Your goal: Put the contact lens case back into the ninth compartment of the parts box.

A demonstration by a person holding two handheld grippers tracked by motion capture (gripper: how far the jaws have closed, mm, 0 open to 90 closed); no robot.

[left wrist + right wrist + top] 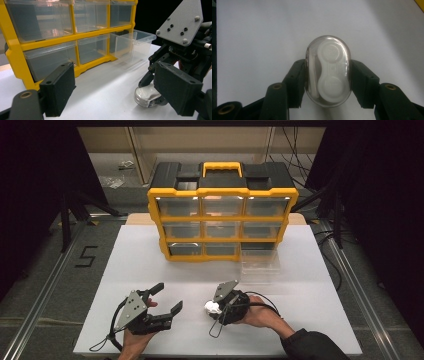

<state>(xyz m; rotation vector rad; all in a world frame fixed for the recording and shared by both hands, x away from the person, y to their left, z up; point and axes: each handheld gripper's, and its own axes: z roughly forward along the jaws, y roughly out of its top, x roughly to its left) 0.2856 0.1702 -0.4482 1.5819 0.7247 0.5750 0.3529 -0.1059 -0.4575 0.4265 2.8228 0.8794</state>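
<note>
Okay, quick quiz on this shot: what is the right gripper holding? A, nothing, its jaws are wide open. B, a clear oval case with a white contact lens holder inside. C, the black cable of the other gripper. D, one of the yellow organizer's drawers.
B: in the right gripper view, the right gripper has its two jaws pressed against either side of the clear oval case, and the white two-cup holder shows through its lid.

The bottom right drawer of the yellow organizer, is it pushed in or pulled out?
Pulled out. The clear drawer juts forward from the yellow organizer over the white table, while the other drawers sit flush in their slots.
</note>
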